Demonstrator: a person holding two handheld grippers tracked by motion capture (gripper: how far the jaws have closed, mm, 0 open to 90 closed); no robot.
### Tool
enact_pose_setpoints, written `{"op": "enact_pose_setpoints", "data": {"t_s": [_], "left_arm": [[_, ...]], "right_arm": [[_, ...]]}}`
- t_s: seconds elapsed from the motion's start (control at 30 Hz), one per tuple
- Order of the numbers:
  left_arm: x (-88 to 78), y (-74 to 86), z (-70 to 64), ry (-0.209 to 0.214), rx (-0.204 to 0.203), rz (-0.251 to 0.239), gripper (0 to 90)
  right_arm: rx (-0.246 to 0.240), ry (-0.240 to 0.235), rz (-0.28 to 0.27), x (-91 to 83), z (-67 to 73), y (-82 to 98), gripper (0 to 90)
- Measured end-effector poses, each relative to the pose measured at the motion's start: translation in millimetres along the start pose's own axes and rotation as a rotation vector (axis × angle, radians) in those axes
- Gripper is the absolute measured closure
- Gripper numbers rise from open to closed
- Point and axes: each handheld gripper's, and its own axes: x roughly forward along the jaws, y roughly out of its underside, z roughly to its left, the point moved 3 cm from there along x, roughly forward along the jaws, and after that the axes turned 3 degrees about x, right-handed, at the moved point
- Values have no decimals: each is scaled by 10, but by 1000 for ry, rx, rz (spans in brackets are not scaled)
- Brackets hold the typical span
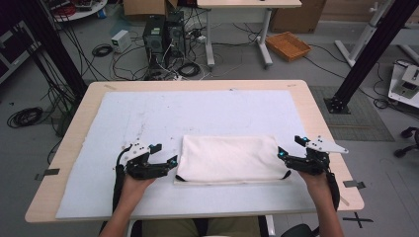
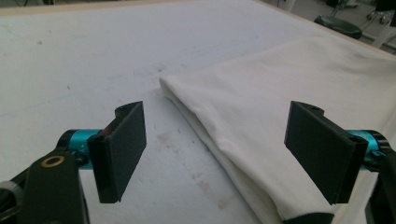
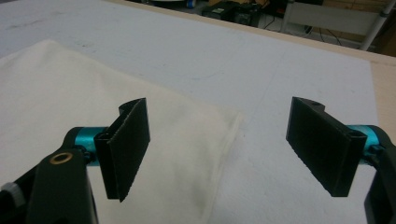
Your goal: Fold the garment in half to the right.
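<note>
- My left gripper [image 1: 166, 154] sits low at the lower left of the high view, jaws wide apart, holding nothing.
- My right gripper [image 1: 291, 148] sits at the lower right, jaws wide apart too.
- The folded white cloth [image 1: 230, 159] lies flat between them, its long side running left to right.
- It looks soft, on a pale mat [image 1: 148, 113].
</note>
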Motion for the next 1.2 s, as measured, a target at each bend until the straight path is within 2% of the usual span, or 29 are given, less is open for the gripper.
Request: {"op": "enact_pose_setpoints", "data": {"t_s": [0.07,0.1,0.13,0.27,0.3,0.33,0.47,0.57,0.67,0.7,0.73,0.77,0.83,0.93,0.97,1.0,1.03,1.17,1.2], "left_arm": [[23,27,-28,-7,-5,37,209],[23,27,-28,-7,-5,37,209],[52,54,-58,-20,-26,74,209],[90,99,-107,-33,-48,133,219],[90,99,-107,-33,-48,133,232],[103,116,-129,-37,-48,158,232],[127,151,-155,-47,-53,198,292],[152,183,-194,-62,-27,246,334],[158,184,-235,-81,-6,255,380],[156,188,-274,-103,21,267,380],[156,188,-274,-103,21,267,400],[148,199,-334,-137,58,280,422],[136,200,-374,-148,56,288,457],[126,203,-411,-137,75,287,581],[124,207,-432,-127,85,284,581],[121,211,-454,-125,96,284,669],[120,215,-488,-120,101,284,710],[118,230,-479,-114,81,268,716],[112,239,-460,-101,61,261,716]], "right_arm": [[-5,-8,4,34,12,-3,214],[-5,-8,4,34,12,-3,214],[-11,-13,7,50,17,-5,214],[-17,-22,14,98,35,-9,214],[-17,-22,14,98,35,-9,214],[-19,-24,14,105,34,-10,214],[-21,-28,20,118,56,-13,214],[-24,-30,21,126,58,-10,214],[-21,-30,25,127,57,-6,214],[-23,-29,24,125,54,-6,214],[-23,-29,24,125,54,-6,214],[-17,-26,27,124,38,1,215],[-14,-26,29,130,39,2,214],[-17,-29,31,146,59,-6,214],[-17,-29,31,146,59,-6,214],[-22,-36,32,164,78,-12,214],[-24,-39,35,172,91,-15,214],[-32,-52,38,192,128,-27,214],[-33,-54,37,194,137,-33,215]]}}
